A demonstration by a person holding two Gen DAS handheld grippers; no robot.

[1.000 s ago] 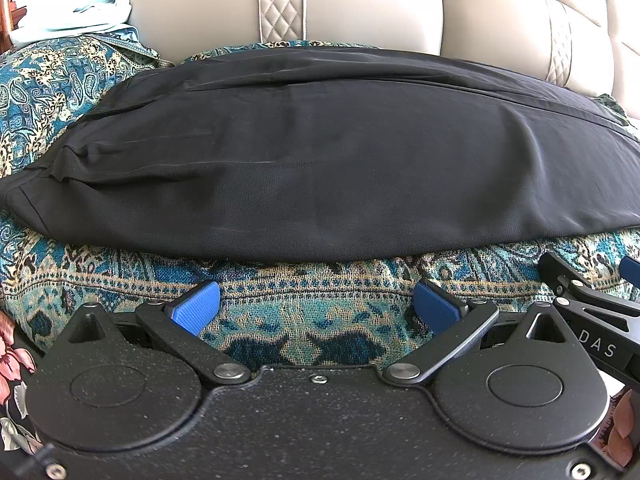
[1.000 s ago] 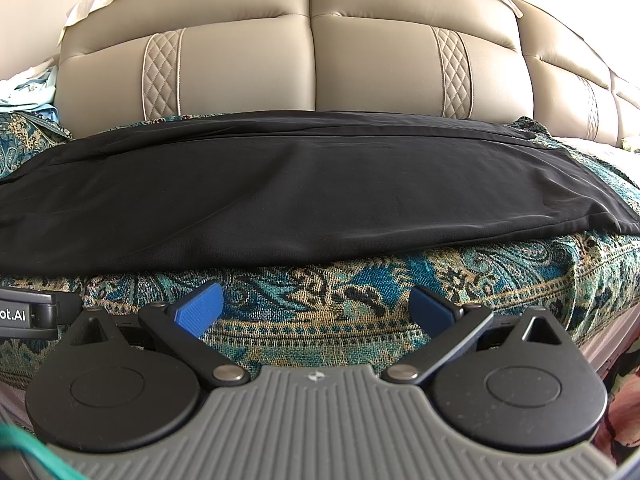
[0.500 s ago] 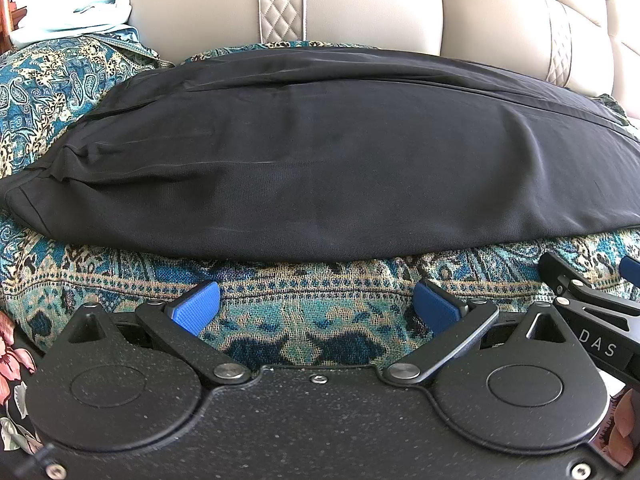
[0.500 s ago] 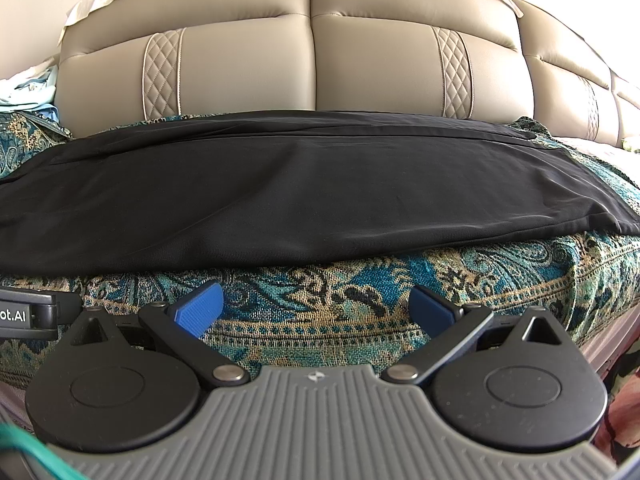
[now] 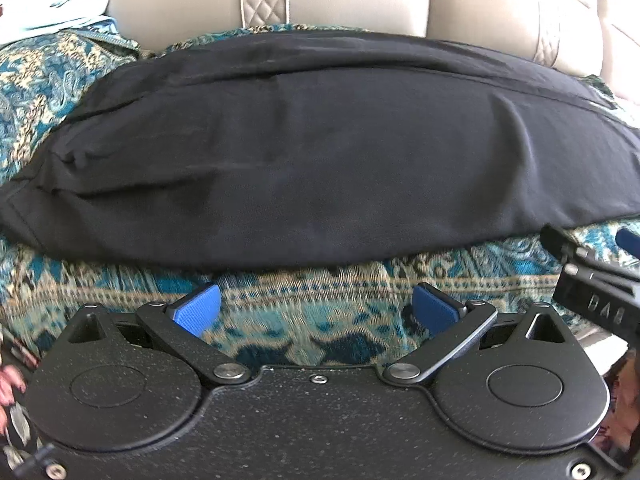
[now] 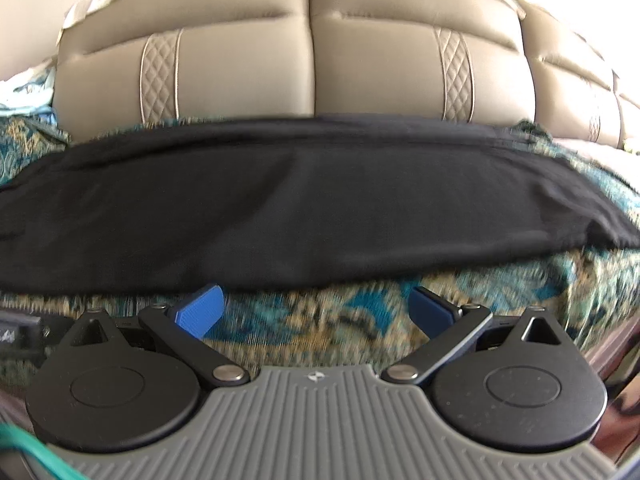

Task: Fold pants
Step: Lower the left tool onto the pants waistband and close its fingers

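Black pants lie flat, stretched left to right across a teal patterned cover; the right wrist view shows the same pants with one end at the far right. My left gripper is open just short of the near edge of the pants, with nothing between its blue pads. My right gripper is also open and holds nothing, its left pad almost touching the fabric's near edge. Part of the right gripper shows at the right of the left wrist view.
A beige padded backrest with quilted stripes rises right behind the pants. A pale blue cloth lies at the far left. The patterned cover drops away at the front edge, below the grippers.
Both grippers have moved forward toward the pants, so the near edge of the fabric now lies closer to the pads. The right wrist view is blurred by motion. Both stay open.
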